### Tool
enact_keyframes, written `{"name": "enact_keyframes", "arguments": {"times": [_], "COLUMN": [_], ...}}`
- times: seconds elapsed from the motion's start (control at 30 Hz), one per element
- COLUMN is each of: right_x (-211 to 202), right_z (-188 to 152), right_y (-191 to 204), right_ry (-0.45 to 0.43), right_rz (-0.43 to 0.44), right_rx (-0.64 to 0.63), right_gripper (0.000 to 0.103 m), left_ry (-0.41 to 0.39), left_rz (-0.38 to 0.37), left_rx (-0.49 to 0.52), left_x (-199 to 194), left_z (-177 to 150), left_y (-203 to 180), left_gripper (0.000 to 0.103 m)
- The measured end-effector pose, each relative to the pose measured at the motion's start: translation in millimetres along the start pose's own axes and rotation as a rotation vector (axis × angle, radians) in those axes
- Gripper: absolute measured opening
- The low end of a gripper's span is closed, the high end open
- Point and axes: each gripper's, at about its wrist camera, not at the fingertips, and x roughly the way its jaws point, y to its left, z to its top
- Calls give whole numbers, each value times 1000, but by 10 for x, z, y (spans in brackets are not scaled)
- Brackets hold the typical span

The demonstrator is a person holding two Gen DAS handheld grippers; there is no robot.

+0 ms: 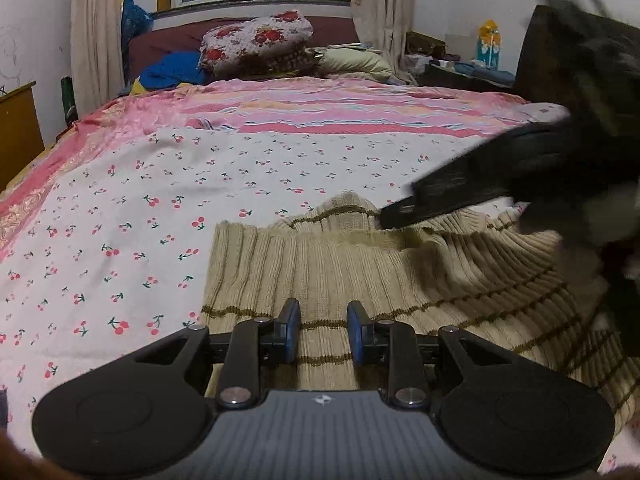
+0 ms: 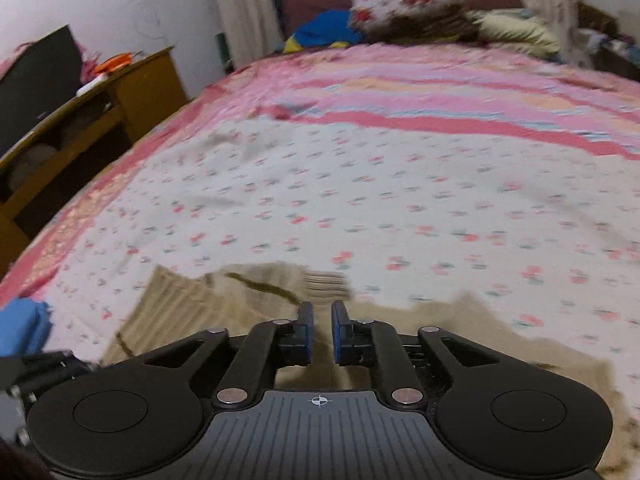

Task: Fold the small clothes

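Observation:
A beige ribbed knit sweater (image 1: pixel 340 272) with thin brown stripes lies flat on the cherry-print sheet (image 1: pixel 120 220). My left gripper (image 1: pixel 323 312) hovers over its near part, open, with nothing between the blue pads. My right gripper (image 1: pixel 394 216) reaches in from the right, its tip low over the sweater's far edge by the collar. In the blurred right wrist view, the right gripper (image 2: pixel 322 312) has a narrow gap between its pads, empty, above the sweater (image 2: pixel 208 312).
The bed carries a pink striped cover (image 1: pixel 340 108), a floral pillow (image 1: pixel 256 40) and blue cloth (image 1: pixel 172 68) at the head. A wooden desk (image 2: pixel 100 112) stands left of the bed. A dark cabinet (image 1: pixel 560 48) stands at the right.

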Motion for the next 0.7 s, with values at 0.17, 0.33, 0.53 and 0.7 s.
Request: {"name": "enact_keyframes", "arguments": {"times": [0.17,0.33,0.53,0.7], "right_x": [420,593,294,426], "right_z": [20,-21,28,6], "right_y": [305,486,321,384], "right_ry": [34,-16,-106,-26], "right_rz": [-151,-268,-166,-255], "right_rx": [-131,-192,-59,-224], "right_gripper": [19,15,16,20], "left_ry": [-6,-15,-26,-3], "left_rz": [23,63,107,123], "left_rx": [-31,-49,-53,-41], "left_x": [-4,-33,-111,-45], "left_z": [-14,-44,-87,-105], "left_y": [2,-16,-4,8], "left_gripper": [33,33,33,34]}}
